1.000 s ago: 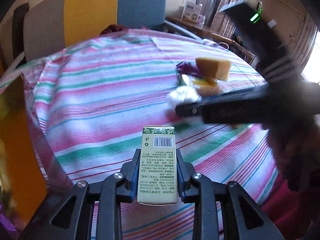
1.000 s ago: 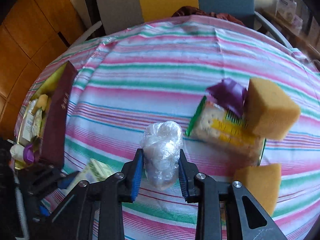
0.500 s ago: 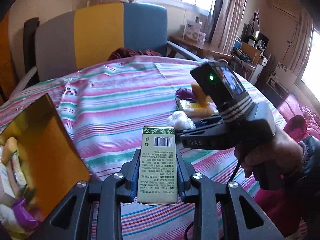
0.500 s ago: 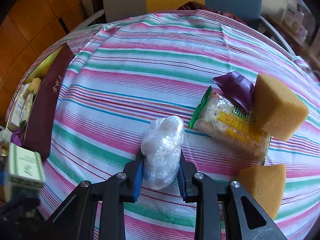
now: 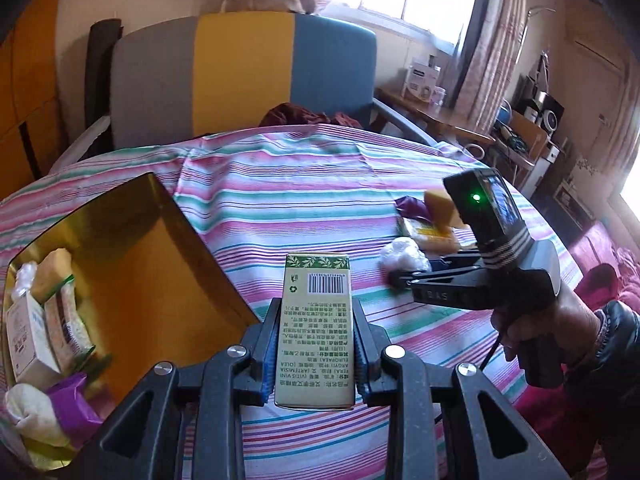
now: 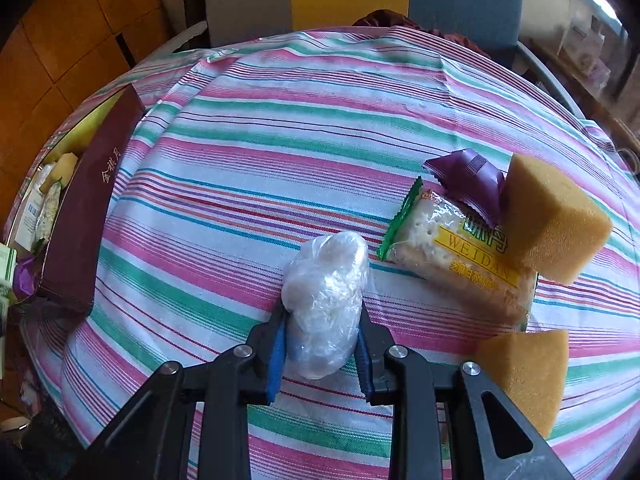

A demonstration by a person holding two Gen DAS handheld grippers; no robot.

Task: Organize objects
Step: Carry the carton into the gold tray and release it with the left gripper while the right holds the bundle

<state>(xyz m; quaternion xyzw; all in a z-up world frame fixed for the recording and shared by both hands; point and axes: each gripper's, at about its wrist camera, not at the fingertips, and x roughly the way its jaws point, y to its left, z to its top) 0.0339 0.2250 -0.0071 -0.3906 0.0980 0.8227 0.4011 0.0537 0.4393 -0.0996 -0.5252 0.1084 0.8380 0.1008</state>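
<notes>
The green carton [image 5: 316, 330] is being clamped upright in the left tongs [image 5: 316, 354], just beside the open gold-lined box [image 5: 132, 272]; it is best carried over the wall and lowered into a free gap. The plastic-wrapped bundle [image 6: 326, 304] is being clamped in the right tongs [image 6: 320, 350] on the striped surface [image 6: 248, 168]. Whether the bundle is being lifted cannot be told, and the box's near corner is being cut off.
</notes>
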